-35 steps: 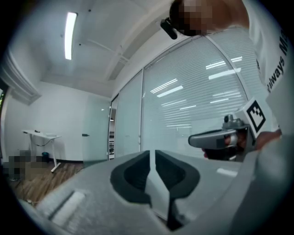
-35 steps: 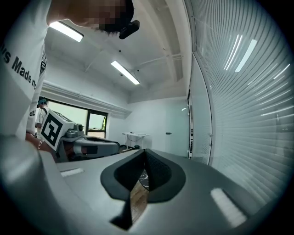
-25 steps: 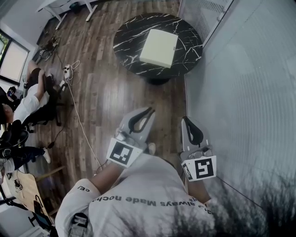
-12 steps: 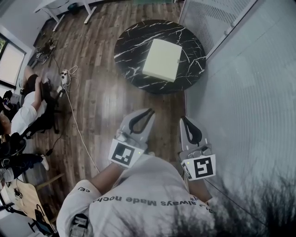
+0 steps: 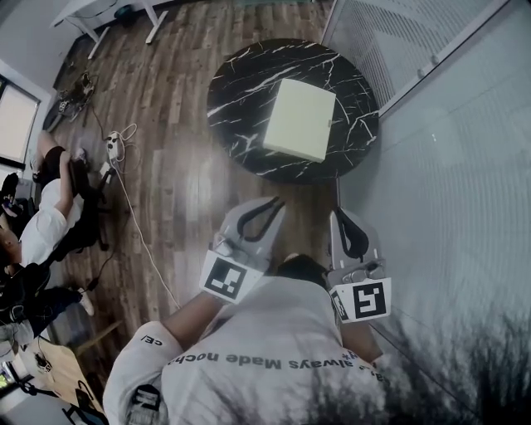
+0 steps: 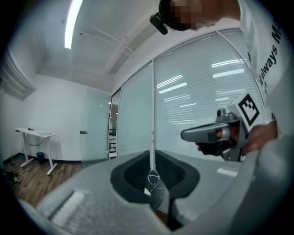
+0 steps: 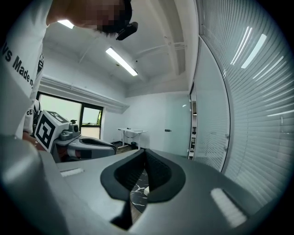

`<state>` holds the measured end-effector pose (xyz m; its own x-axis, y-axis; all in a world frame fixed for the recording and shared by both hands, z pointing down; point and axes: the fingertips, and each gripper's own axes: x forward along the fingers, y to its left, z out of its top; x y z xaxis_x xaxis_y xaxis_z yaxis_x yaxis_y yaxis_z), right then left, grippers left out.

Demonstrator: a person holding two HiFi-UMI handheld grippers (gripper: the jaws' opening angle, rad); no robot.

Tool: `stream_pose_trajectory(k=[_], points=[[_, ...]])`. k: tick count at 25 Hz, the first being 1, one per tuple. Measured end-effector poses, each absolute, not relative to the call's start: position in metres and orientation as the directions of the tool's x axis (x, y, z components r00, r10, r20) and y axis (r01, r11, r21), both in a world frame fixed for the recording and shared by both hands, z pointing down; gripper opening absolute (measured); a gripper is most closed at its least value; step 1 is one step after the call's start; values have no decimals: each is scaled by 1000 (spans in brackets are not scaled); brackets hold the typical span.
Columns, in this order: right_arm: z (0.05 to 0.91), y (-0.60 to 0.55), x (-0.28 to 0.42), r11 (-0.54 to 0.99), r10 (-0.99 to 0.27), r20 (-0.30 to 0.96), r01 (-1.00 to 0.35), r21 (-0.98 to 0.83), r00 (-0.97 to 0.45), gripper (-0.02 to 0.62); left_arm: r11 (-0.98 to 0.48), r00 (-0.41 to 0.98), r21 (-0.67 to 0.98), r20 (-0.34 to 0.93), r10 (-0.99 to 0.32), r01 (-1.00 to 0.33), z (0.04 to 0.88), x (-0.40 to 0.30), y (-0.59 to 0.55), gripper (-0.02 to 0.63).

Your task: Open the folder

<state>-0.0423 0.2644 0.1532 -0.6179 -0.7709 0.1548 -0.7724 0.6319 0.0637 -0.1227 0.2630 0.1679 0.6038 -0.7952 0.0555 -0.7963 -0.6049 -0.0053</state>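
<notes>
A pale yellow folder lies closed and flat on a round black marble table ahead of me. Both grippers are held side by side in front of my body, short of the table. My left gripper is shut with nothing in it. My right gripper is shut and empty too. In the left gripper view, a sliver of the table shows through the slit of the left gripper, and the right gripper is off to the side. In the right gripper view, the right gripper frames the table.
A glass wall with blinds runs close along the right. Wooden floor lies between me and the table. A power strip with a cable lies on the floor at left, near seated people. A white desk stands far back left.
The table and folder have drawn nearer and sit lower in the head view. Both grippers travelled forward with me, still shut and side by side.
</notes>
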Motion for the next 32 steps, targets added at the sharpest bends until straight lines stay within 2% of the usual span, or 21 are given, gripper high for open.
stream_pose_trajectory(k=[7,16,32], points=[[166,223,-37,614,-782,167,-788,47,-600,2,-620,620,24,74,-781,-784,179,-114,219,38],[177,139,10,593,-797,163,-805,29,-581,2,-653,649,-13,92,-755,-758,186,-64,135,39],[172,-11,92,641,-762,148,-766,37,-631,2,-585,581,-1,111,-806,-811,182,10,-12,39]])
